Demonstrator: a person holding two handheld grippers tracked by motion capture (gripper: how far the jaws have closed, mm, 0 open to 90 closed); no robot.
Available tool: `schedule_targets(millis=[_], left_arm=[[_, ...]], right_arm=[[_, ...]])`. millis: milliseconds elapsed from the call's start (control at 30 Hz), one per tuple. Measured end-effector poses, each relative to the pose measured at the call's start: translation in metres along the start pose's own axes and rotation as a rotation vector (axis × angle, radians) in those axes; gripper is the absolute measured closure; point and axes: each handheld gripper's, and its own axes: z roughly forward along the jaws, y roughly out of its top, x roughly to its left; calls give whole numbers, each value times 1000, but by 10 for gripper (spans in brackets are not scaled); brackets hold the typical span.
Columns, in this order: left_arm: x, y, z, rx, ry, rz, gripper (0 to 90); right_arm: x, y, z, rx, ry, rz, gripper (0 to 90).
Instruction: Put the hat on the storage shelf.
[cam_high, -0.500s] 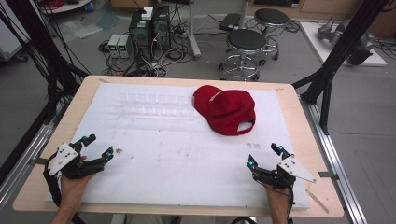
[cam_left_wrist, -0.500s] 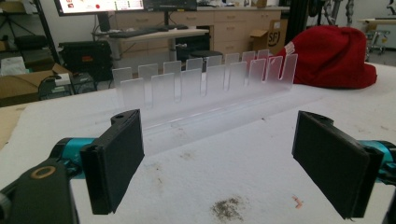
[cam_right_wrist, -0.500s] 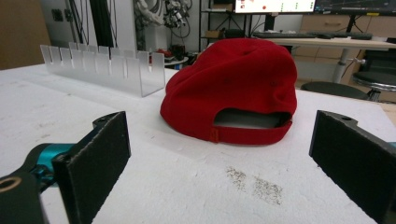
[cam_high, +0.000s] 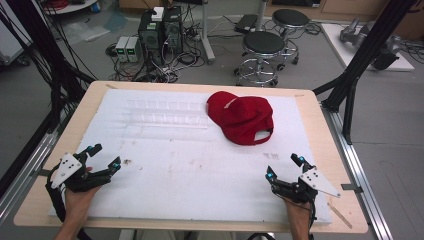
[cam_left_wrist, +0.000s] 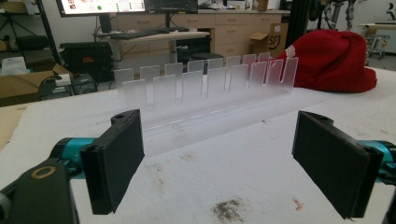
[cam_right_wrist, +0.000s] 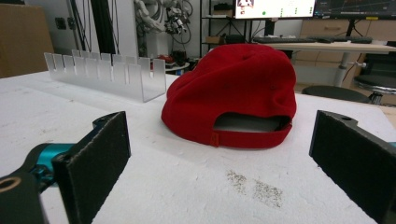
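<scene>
The work stands at the approach step: the left gripper (cam_high: 103, 157) and the right gripper (cam_high: 284, 166) rest near the bench's near corners, jaws spread wide and holding nothing. The red fabric baseball cap (cam_high: 241, 118) lies toward the far edge, right of centre, its strap opening facing the right gripper. The clear slotted acrylic rack (cam_high: 165, 114) lies just left of it. The next move likely calls for reaching forward to the cap. The white foam sheet (cam_high: 190, 175) shows dirt marks; black stools (cam_high: 263, 44) and computer cases (cam_high: 160, 30) stand beyond.
</scene>
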Motion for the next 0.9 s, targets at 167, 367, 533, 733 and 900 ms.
schedule_targets(millis=[167,367,533,733,900], left_arm=[[1,0,0,0,-2,-5,168],[1,0,-1,-12,2,-4,167],[0,0,-1,-13,3,-6,167],[1,0,-1,-13,1,-7,167],[1,0,-1,-13,1,-5,168]], right_arm=[[-1,1,2,12,1,-10,37],[-4,4,7,54,9,32,35],[-6,13,10,61,10,28,34],[-9,28,16,80,8,14,34],[-11,48,30,95,18,9,34]])
